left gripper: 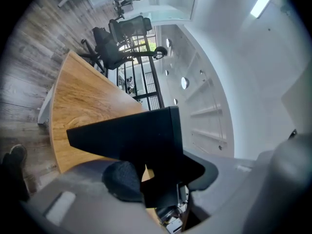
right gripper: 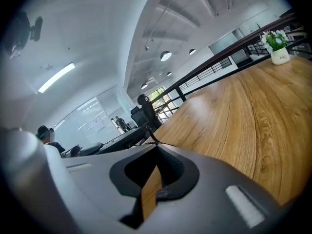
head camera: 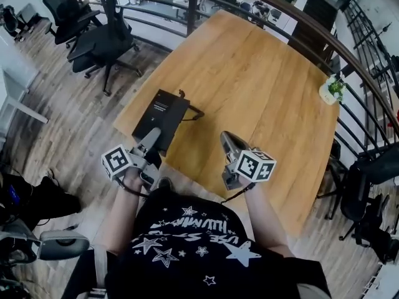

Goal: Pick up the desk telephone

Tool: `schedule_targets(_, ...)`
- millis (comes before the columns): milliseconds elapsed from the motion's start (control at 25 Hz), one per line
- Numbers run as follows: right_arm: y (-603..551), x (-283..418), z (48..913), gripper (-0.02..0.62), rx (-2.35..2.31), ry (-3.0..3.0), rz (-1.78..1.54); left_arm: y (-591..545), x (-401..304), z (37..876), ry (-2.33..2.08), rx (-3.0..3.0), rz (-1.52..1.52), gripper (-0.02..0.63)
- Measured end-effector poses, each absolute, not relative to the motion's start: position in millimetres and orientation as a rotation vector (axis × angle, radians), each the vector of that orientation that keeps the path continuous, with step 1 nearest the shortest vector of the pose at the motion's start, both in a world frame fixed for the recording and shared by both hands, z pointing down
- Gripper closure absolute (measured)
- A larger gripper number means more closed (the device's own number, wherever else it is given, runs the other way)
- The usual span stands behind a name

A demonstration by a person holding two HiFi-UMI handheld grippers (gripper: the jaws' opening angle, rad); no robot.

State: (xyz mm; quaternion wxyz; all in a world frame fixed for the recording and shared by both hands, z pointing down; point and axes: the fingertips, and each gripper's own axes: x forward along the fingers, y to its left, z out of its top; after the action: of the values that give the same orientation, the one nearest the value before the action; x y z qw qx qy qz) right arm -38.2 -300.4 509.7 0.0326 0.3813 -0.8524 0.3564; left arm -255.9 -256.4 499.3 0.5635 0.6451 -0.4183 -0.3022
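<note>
The phone [head camera: 161, 114] is clamped at its near end by the left gripper [head camera: 151, 141], at the tabletop's [head camera: 262, 86] near-left edge (cord [head camera: 194, 113] trailing right). The right gripper's [head camera: 227, 139] 2 jaws are closed on nothing.

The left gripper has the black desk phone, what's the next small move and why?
Probably raise the left gripper a little, straight up, grip unchanged. Its jaws are closed on the near end of the desk telephone, at the near edge of the wooden table, and I can't tell whether it is clear of the top. The cord trails on the wood, so go slowly.
</note>
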Motion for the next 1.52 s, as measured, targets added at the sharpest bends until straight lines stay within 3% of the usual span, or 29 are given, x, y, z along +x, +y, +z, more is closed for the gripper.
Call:
schedule_targets(560,-241,33,533,0.595,0.908,-2.634,1.149,-154,-175,497,-1.137,1.432,-0.851,0.403)
schedule_targets(1520,-144,-22,548,0.597,0.413,-2.634,1.115,-2,-172,493,-1.357,1.287,-1.011,0.405)
